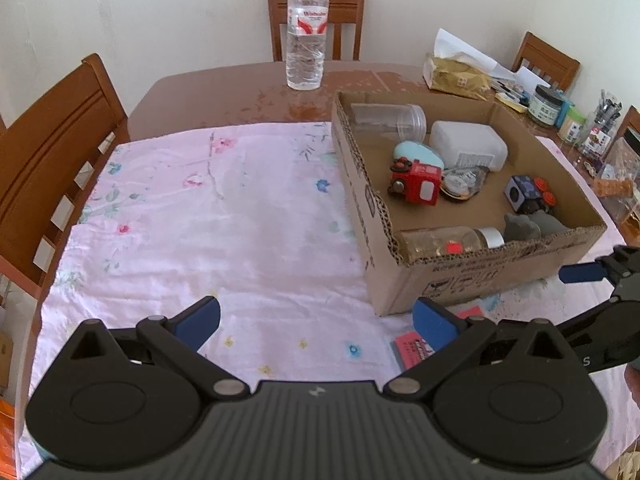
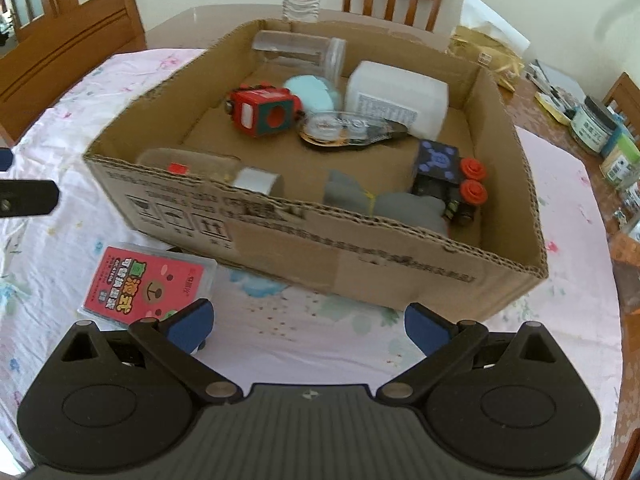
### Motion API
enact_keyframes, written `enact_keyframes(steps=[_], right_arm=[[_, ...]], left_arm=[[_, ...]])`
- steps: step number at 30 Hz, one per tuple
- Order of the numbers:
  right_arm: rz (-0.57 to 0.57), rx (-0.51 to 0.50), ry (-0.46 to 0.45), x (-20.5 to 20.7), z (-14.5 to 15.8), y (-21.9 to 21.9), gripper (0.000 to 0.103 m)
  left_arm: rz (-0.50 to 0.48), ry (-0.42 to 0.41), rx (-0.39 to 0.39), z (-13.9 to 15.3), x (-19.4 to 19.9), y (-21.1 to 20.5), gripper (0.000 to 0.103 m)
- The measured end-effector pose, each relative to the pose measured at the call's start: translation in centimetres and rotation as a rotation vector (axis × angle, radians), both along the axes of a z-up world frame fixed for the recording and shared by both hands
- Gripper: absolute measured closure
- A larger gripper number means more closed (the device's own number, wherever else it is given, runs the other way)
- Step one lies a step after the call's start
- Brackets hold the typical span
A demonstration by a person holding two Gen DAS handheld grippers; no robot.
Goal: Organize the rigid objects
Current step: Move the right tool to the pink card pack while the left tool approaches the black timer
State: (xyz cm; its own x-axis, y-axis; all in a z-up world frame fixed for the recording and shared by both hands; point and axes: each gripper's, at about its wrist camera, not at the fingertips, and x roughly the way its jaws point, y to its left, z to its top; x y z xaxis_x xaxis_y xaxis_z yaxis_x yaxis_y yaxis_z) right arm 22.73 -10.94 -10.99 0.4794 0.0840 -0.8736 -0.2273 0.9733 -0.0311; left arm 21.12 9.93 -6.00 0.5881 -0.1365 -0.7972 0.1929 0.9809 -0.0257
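A cardboard box [image 1: 404, 280] [image 2: 360, 272] stands on a pink flowered cloth [image 1: 200, 208] and holds several things: a red toy block [image 2: 262, 114], a white container [image 2: 396, 98], a clear jar [image 2: 298, 50], a dark toy with red knobs [image 2: 452, 176], a grey piece [image 2: 408, 206] and a small silver-capped jar [image 2: 200, 170]. A red card pack [image 2: 146, 286] [image 1: 410, 350] lies on the cloth outside the box's near left corner. My left gripper [image 1: 316, 320] is open over bare cloth, left of the box. My right gripper [image 2: 308, 322] is open in front of the box, with the pack by its left finger.
A water bottle [image 1: 305, 32] stands on the wooden table behind the cloth. Wooden chairs [image 1: 52, 160] ring the table. A tissue pack [image 1: 456, 72], jars [image 1: 546, 106] and other clutter crowd the table to the right of the box.
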Motion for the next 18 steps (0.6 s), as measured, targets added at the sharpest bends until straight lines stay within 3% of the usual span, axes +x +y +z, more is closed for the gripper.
enact_keyframes(steps=[7,11,18], right_arm=[[-0.008,-0.012,0.008,-0.7,-0.3,-0.4,0.000],[-0.030,-0.014,0.014,-1.2,-0.3,-1.6,0.000],[-0.065,-0.003,0.011,-1.9,-0.2,-4.0,0.000]], left_arm=[[-0.059,0.068,-0.027,-1.7,-0.4,-1.5,0.001],[-0.043,0.095,0.039,-3.1,-0.6,-2.2,0.001],[0.061,0.090,0.134,-4.0,-0.6,0.2,0.001]])
